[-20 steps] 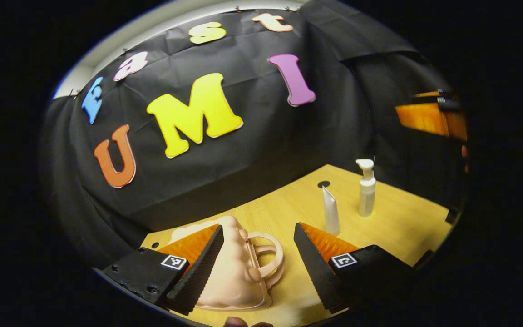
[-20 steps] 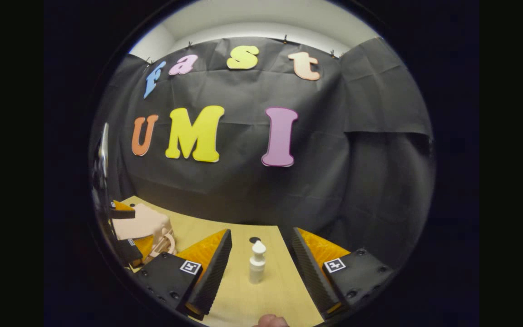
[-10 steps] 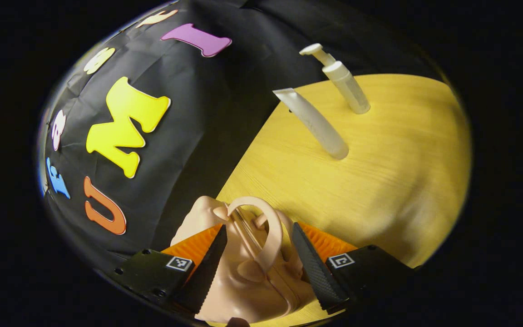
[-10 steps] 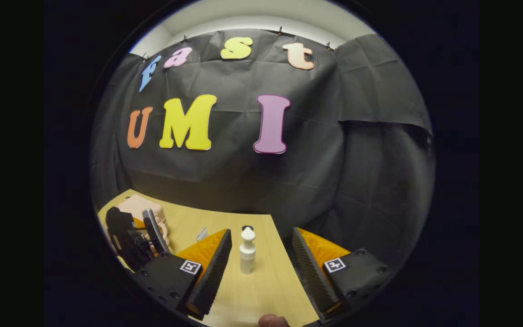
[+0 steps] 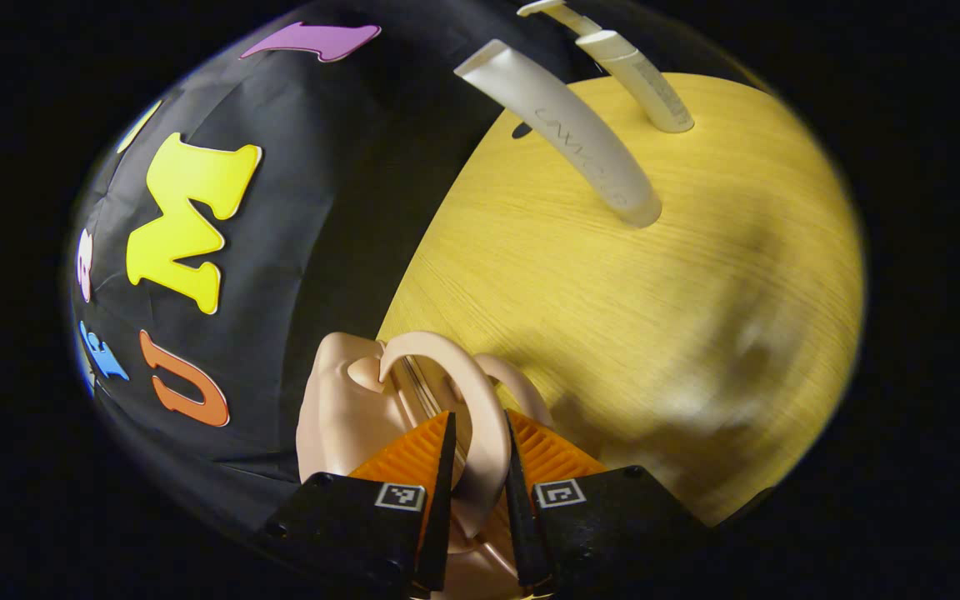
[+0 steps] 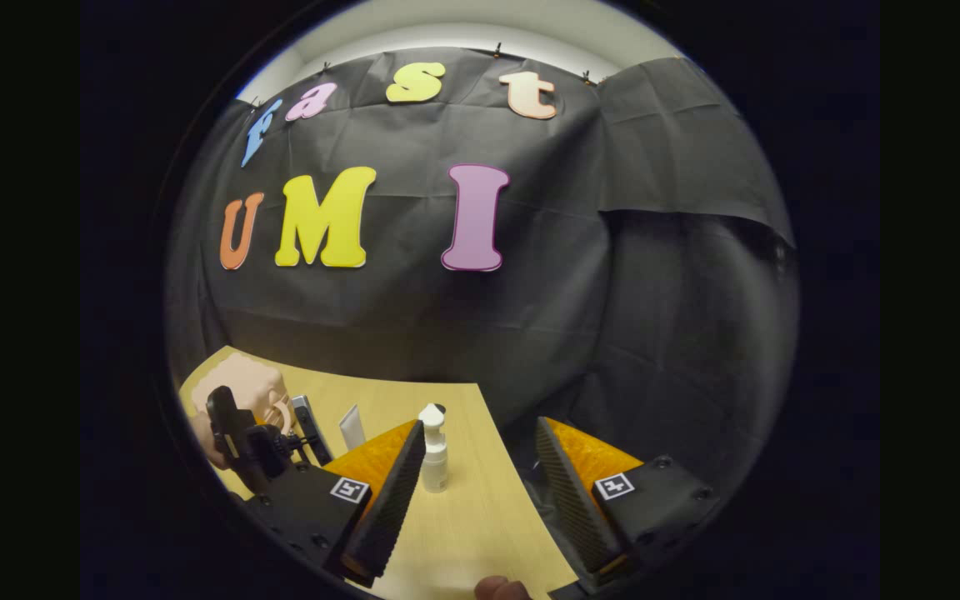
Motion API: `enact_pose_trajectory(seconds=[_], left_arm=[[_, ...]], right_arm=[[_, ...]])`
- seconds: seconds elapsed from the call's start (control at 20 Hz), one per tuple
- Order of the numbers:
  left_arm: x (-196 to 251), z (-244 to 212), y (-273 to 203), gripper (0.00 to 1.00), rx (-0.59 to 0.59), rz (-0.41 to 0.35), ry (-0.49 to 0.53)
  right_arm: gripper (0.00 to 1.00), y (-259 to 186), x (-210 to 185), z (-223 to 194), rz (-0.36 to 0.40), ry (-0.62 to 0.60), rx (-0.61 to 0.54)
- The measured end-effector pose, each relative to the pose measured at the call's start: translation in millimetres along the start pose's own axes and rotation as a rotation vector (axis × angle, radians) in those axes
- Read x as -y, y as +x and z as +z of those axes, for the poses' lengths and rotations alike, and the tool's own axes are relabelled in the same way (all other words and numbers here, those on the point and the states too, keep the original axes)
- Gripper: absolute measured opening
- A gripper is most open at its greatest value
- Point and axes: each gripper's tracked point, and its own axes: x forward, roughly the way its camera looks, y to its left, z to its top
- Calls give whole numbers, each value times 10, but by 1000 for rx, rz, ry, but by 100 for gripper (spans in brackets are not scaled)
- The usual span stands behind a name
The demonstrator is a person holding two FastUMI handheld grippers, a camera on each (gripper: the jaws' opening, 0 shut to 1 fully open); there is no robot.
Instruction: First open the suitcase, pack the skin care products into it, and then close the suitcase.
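A small pink suitcase lies shut on the wooden table by the wall. My left gripper is shut on its arched handle, a finger on each side. Farther along the table stand a white tube and a white pump bottle. In the right gripper view, the right gripper hovers open over the table, with the pump bottle just ahead of its left finger. The tube, the suitcase and the left gripper's body sit to the left.
A small dark hole marks the tabletop behind the tube. The black cloth wall runs close behind the table's far edge. A fingertip of the hand holding the gripper shows at the bottom of the right gripper view.
My left gripper swung down over the suitcase and shut on its handle. The right gripper drifted right, so the pump bottle now sits nearer its left finger.
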Motion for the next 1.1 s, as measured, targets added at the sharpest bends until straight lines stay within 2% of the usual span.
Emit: enact_pose_trajectory(seconds=[0.05,0.25,0.4,0.65,0.75,0.8,0.9,1.1], left_arm=[[11,32,-18,34,3,-2,0],[-115,77,-132,18,19,29,-10],[-458,64,-369,8,62,56,-134],[-1225,-26,-841,5,184,158,-283],[-1731,-277,-1076,5,243,230,-385],[-2130,-529,-1162,5,280,272,-466],[-2645,-955,-1194,5,327,326,-589],[-3121,-2027,-976,5,330,392,-807]], right_arm=[[80,-19,19,7,-9,7,2],[80,-84,88,32,-44,32,17],[80,-98,70,66,-59,43,32],[79,-104,-236,265,-17,30,68],[79,-100,-450,364,14,19,85],[79,-100,-565,412,32,13,89],[79,-106,-790,479,59,-9,97],[80,-99,-1173,558,107,-57,100]])
